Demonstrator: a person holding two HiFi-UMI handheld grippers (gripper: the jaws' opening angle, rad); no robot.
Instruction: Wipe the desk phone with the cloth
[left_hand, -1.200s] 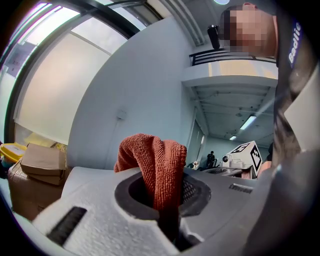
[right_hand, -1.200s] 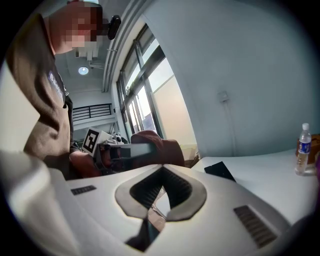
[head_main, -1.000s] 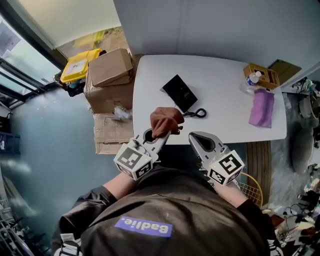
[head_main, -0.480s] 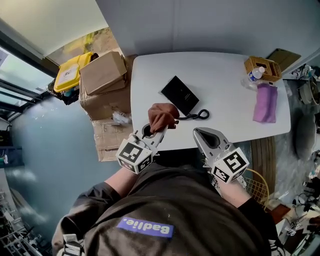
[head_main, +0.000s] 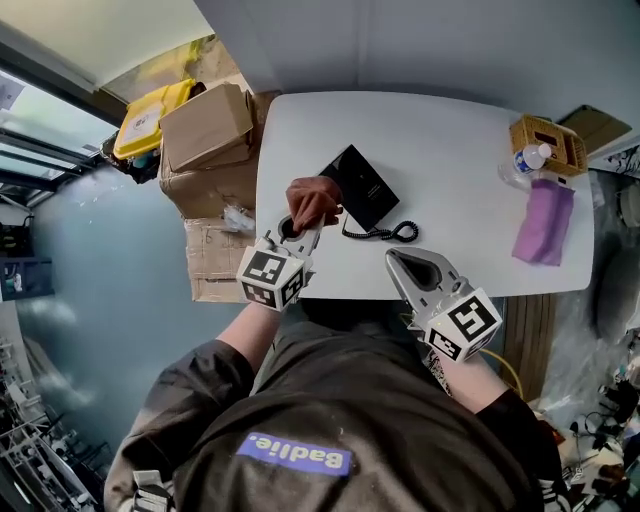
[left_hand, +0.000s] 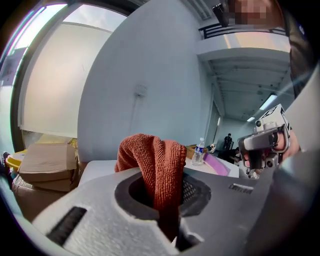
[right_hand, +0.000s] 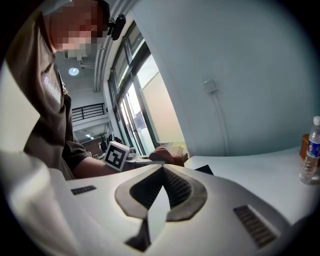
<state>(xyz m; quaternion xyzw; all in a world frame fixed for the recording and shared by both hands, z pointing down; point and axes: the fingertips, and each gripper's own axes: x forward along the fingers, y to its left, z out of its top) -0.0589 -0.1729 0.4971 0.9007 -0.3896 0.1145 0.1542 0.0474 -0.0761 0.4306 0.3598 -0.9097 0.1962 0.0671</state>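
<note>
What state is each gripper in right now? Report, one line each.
Left gripper: jaws shut on the rust-brown terry cloth.
Right gripper: jaws shut, nothing between them.

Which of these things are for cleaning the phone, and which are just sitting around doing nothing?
For the job: the brown cloth, clamped in the left gripper; the black desk phone with its curly cord.

Just lying about: the purple cloth, the water bottle, the basket, the cardboard boxes, the yellow container.
</note>
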